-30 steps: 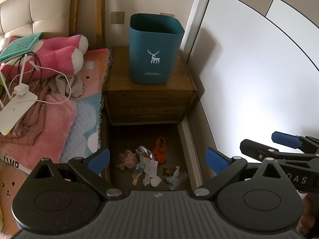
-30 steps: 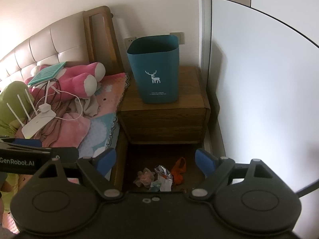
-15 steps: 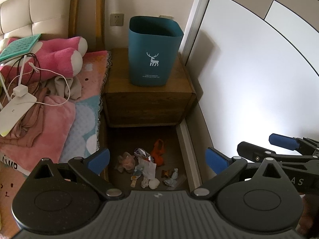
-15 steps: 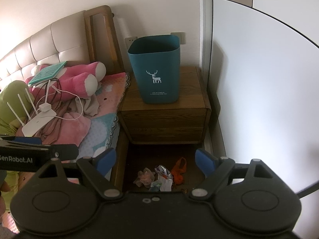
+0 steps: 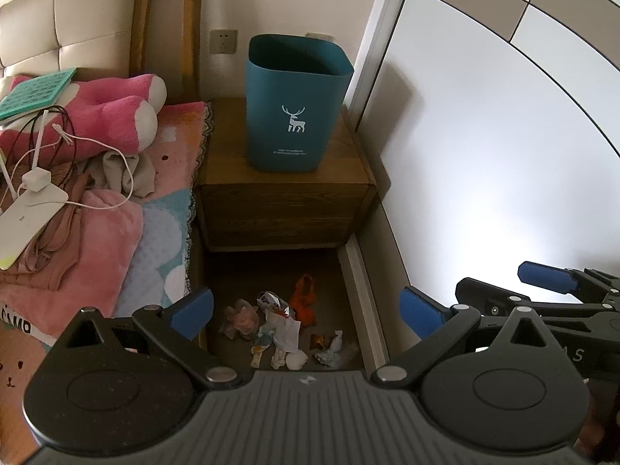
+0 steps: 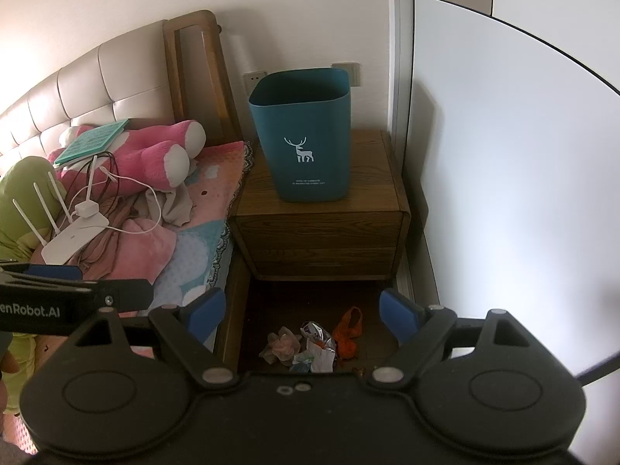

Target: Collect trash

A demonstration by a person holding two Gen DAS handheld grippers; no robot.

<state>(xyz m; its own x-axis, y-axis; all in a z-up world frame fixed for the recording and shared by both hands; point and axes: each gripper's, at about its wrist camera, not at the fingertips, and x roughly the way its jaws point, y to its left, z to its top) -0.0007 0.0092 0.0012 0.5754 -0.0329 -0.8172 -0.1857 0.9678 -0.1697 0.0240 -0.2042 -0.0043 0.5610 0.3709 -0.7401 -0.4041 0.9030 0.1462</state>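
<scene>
Loose heap of crumpled trash (image 5: pixel 279 329) on dark wooden floor (image 5: pixel 271 271): white paper scraps, pale pink tissue wad (image 5: pixel 242 316), silver foil wrapper (image 5: pixel 271 301), orange plastic bag (image 5: pixel 304 302), small gold wrapper (image 5: pixel 319 341). Located in narrow gap between bed frame and white wardrobe door (image 5: pixel 484 155), directly in front of low brown wooden nightstand (image 5: pixel 286 197). Pieces touching or overlapping at centre; gold wrapper and a few pale scraps set slightly apart toward the wardrobe side. Same heap in right wrist view (image 6: pixel 314 345), partly hidden by gripper body.

Teal plastic waste bin with white deer print (image 5: pixel 296 104) upright on nightstand top, open mouth up, interior contents not visible.

Left gripper (image 5: pixel 306 308): blue-padded fingers spread wide, fully released, nothing between pads, above the heap without contact. Right gripper (image 6: pixel 302 310): fingers equally spread, released, empty, framing the heap from above, no contact. Right gripper also seen from the side at right edge of left wrist view (image 5: pixel 542 290), fingers apart.

Left of nightstand: bed with pink and pastel blanket (image 5: pixel 116 232), pink plush toy (image 5: pixel 97 116), white router with cables (image 5: pixel 27 217).
</scene>
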